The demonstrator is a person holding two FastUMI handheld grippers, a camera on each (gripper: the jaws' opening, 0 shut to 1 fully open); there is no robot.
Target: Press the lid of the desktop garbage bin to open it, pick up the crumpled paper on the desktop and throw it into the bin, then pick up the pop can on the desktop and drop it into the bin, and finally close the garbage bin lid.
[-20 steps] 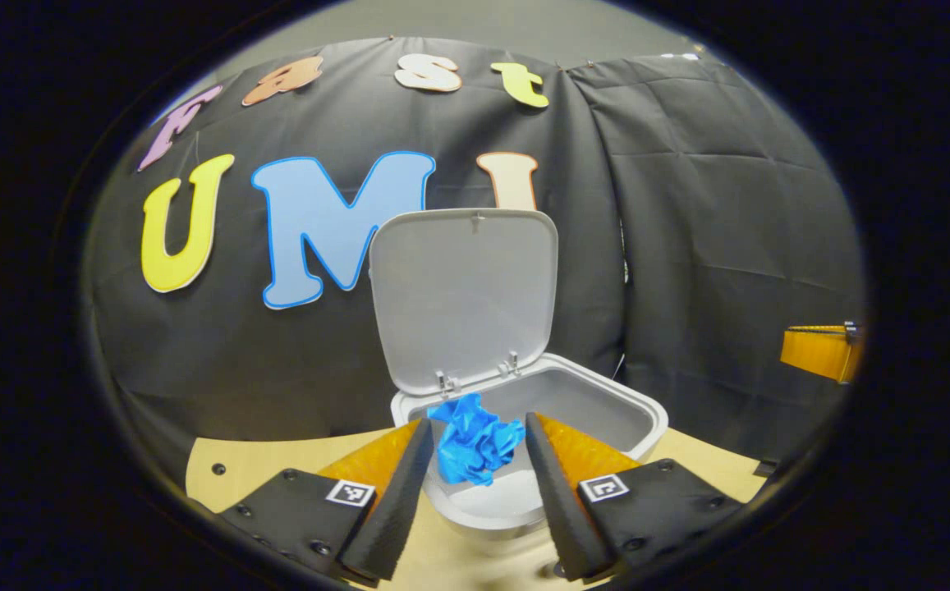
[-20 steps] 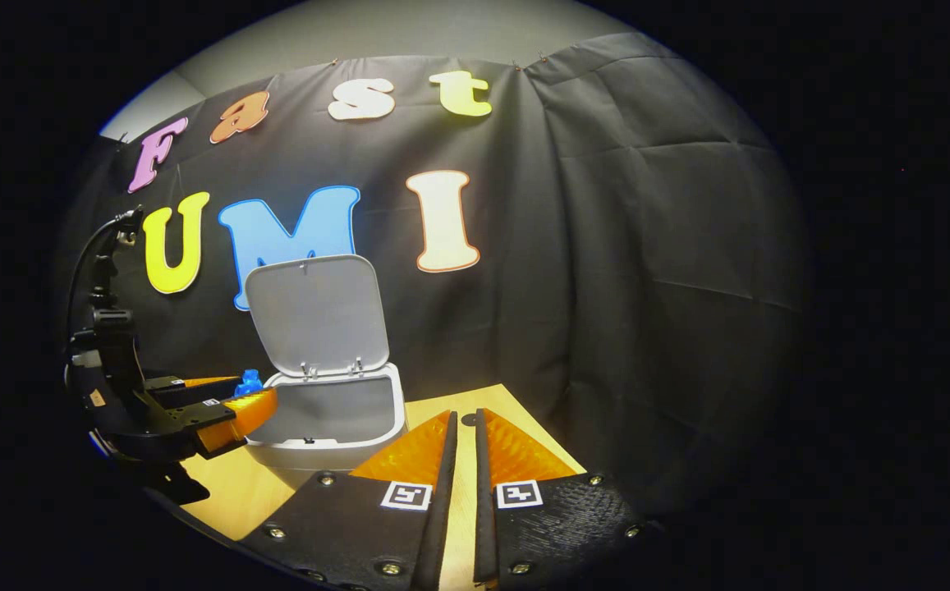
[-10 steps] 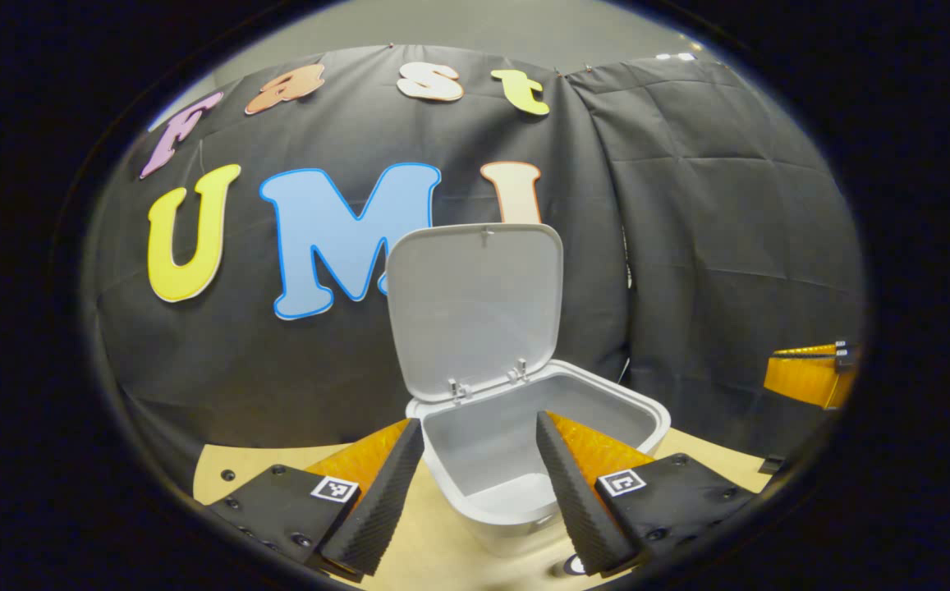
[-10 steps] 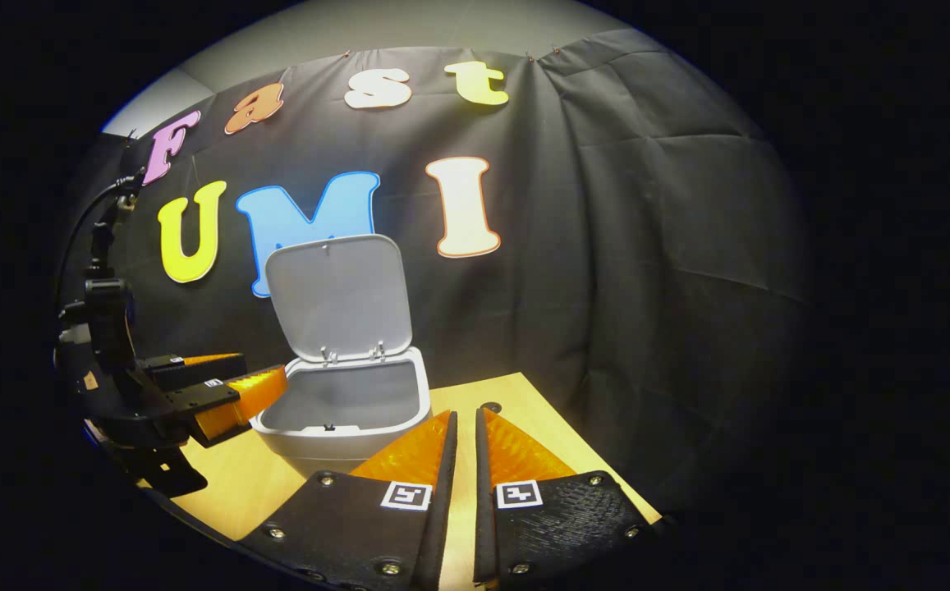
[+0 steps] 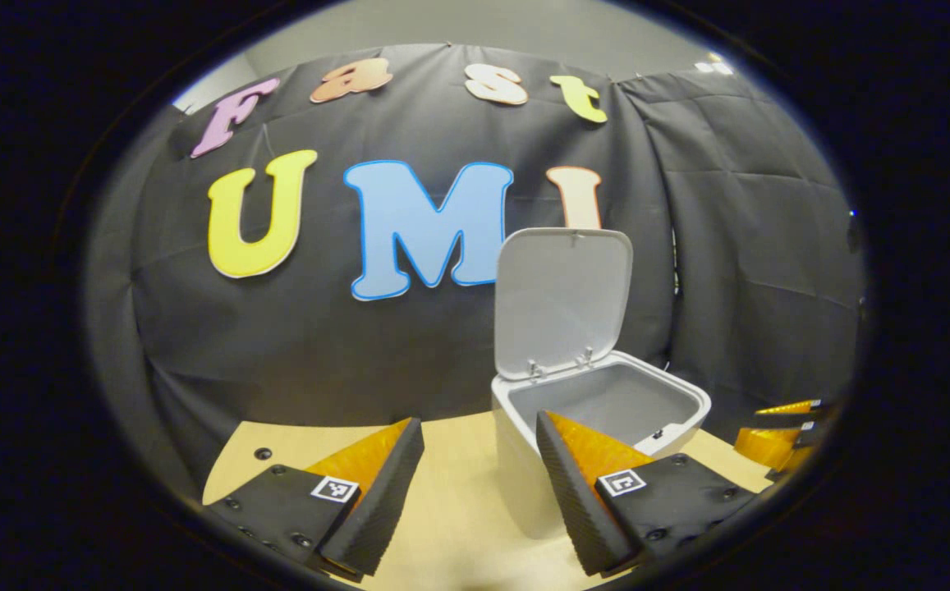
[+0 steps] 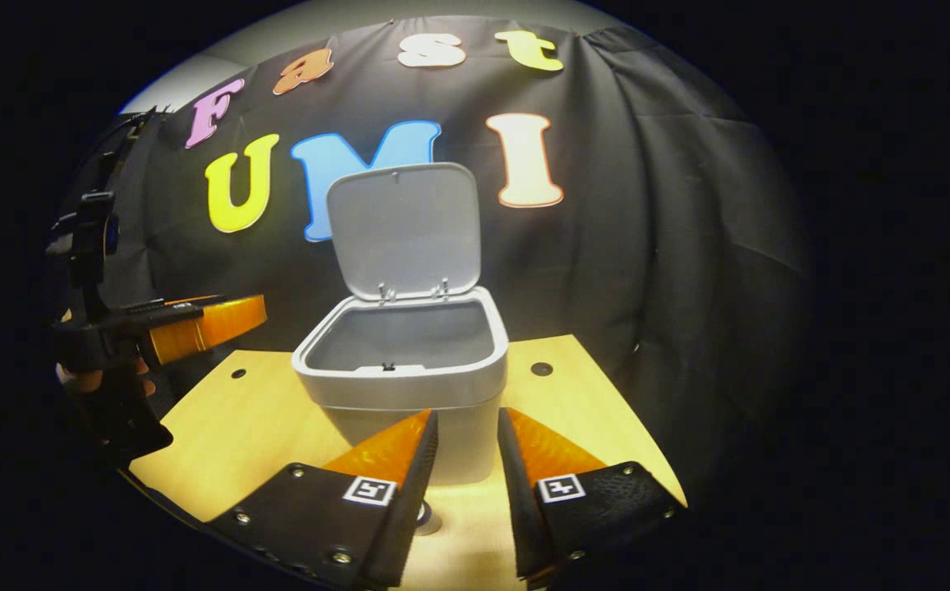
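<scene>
Black cloth backs your bench (image 6: 220, 427); bin (image 6: 409, 373) lid (image 6: 405, 230) stands open.
Left tongs (image 5: 475, 484) gape empty, right tongs (image 6: 465, 484) part slightly, empty; expect a light, dentable can, grip mid-body.

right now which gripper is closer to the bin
Left, though only narrowly. The left gripper hangs open just off the bin's left side, near rim height. The right gripper is open in front of it, slightly farther back.

The bin (image 6: 409, 373) gapes open from above, its raised lid (image 6: 403, 230) blocking the rear, with bare worktop (image 6: 228, 427) on both sides.
</scene>
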